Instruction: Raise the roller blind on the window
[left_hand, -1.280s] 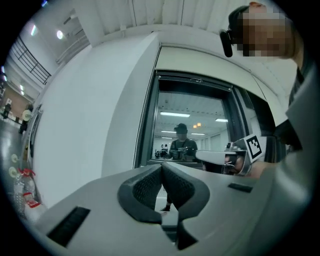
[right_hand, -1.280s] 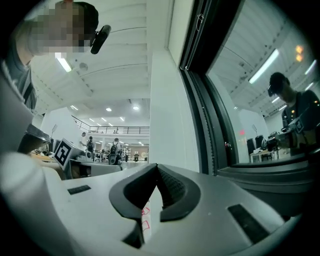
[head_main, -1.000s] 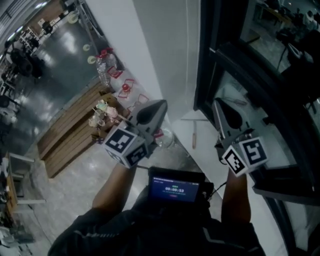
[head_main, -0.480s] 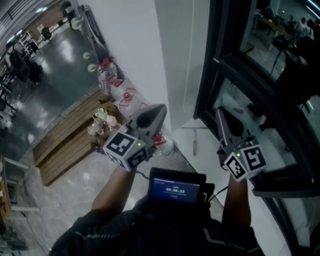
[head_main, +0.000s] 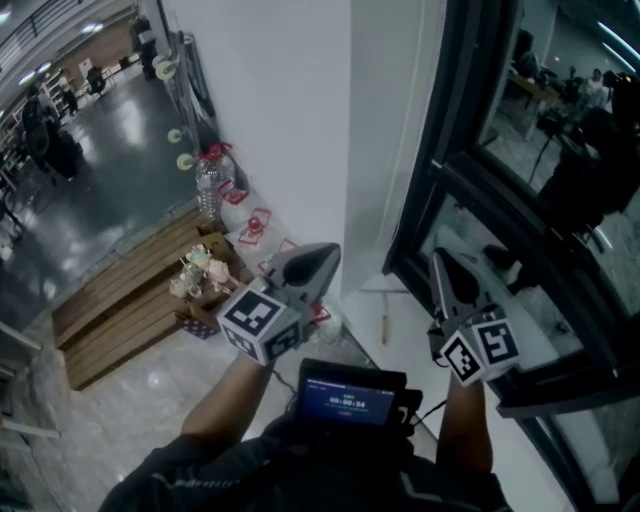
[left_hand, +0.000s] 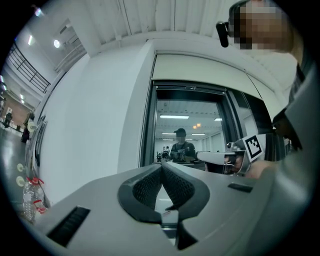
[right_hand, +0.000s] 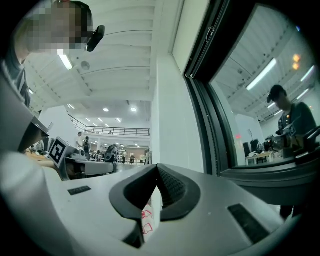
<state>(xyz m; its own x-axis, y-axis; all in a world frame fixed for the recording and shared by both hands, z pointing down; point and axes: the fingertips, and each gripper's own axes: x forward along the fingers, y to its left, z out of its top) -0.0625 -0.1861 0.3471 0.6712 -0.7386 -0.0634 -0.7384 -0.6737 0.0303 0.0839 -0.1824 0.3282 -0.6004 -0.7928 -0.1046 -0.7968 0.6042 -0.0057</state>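
Head view is showing the person holding both tools up in front of a window (head_main: 455, 150) w/ a dark frame. On that view's left, the left tool (head_main: 326, 250) is pointing at the white wall (head_main: 300, 120) just beside the frame. The right tool (head_main: 440, 260) is pointing at the frame's lower part, above the white sill (head_main: 400, 335). The tools are sitting side by side, apart, neither one touching wall, frame or glass as far as I'm seeing.

Left gripper view: its jaws are pressing together at the tips, nothing btw them. Right gripper view: pads are likewise meeting at the tips, w/ only a thin slit lower down and wall showing through it, so that tool is gripping nothing either.

As for the roller blind (left_hand: 190, 89), I'm seeing it only as a dark strip running across the very top of the window opening, and I'm not sure that's it. The glass below is lying uncovered, w/ a figure in a cap (left_hand: 181, 145) and ceiling lights showing in it. That strip is sitting well above both tools.

A thin stick-like item (head_main: 383, 322) is lying on the sill nr the frame's corner; too small to name. A small screen (head_main: 350, 393) is glowing at the person's chest, btw the two forearms. Down left, on the floor, a wooden platform (head_main: 120, 300) is carrying small clutter, and a clear water bottle (head_main: 207, 180) is standing by the wall beyond it.
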